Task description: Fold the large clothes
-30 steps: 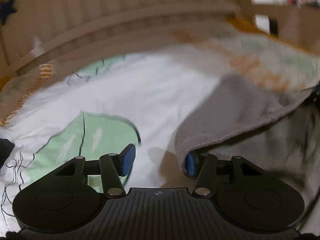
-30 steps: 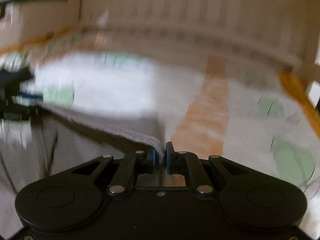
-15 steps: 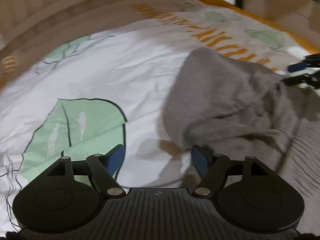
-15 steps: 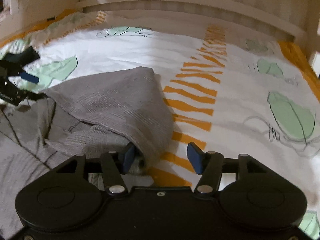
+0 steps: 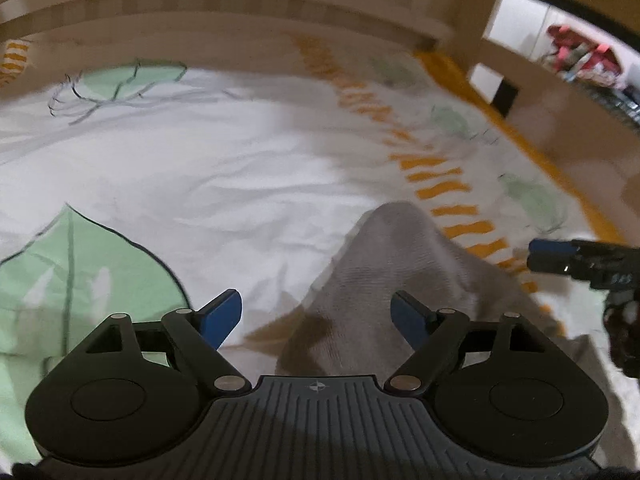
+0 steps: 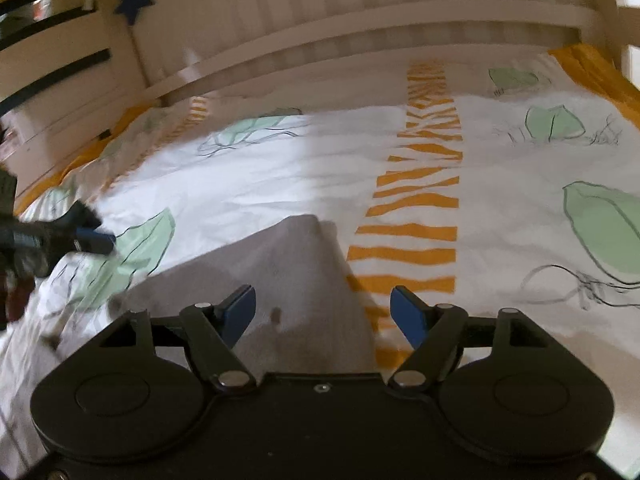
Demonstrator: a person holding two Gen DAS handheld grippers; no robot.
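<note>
A grey knitted garment (image 5: 384,264) lies heaped on the bed, its folded edge pointing away from me; it also shows in the right wrist view (image 6: 288,272). My left gripper (image 5: 318,314) is open and empty just above its near left part. My right gripper (image 6: 324,310) is open and empty above its right edge. Each gripper shows in the other's view, the right one (image 5: 548,256) at the far right and the left one (image 6: 88,238) at the far left.
The bed has a white cover (image 5: 224,168) with green leaves and orange stripes (image 6: 416,200). A pale wooden slatted headboard (image 6: 360,28) runs along the far side. A bed rail (image 5: 520,64) stands at the right.
Both grippers have let go of the grey garment and opened wide. The garment dropped onto the bed. Both grippers have drawn back and up a little.
</note>
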